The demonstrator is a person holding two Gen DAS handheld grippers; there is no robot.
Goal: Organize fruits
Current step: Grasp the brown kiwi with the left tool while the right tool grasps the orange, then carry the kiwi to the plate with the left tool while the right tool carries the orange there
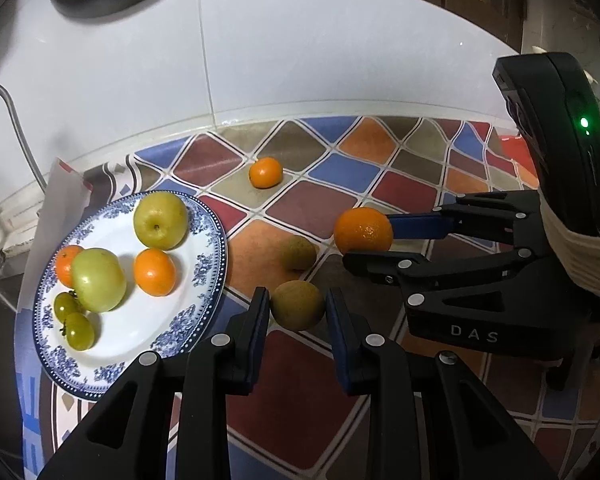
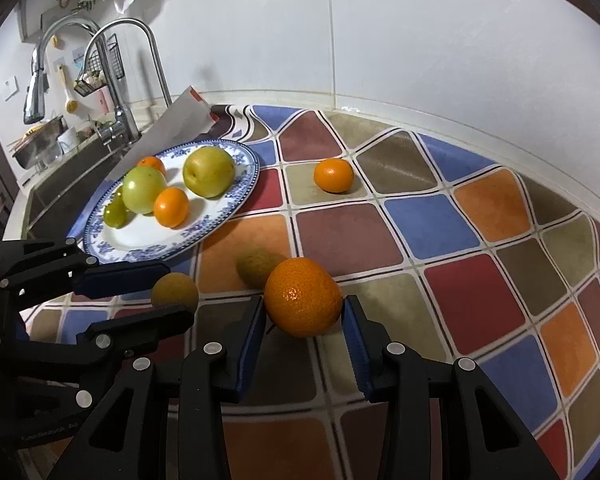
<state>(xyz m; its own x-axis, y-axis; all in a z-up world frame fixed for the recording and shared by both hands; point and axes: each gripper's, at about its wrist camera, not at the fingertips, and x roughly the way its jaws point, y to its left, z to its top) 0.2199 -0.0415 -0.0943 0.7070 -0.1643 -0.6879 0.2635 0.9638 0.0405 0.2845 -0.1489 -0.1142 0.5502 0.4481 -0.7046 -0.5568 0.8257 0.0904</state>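
Six fruits are counted on the plate (image 1: 214, 236): two oranges, two big green fruits, two small green ones. Three more lie off it on the worktop (image 2: 460, 280). A brown fruit (image 1: 297, 305) is clamped in the left gripper (image 1: 298, 312), an orange (image 2: 303, 297) in the right gripper (image 2: 304, 316). One brown fruit (image 1: 298, 252) sits between them; one small orange (image 1: 265, 172) lies beyond the plate, near the wall.

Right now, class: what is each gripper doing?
Left gripper: shut on a brownish-green fruit.
Right gripper: shut on an orange.
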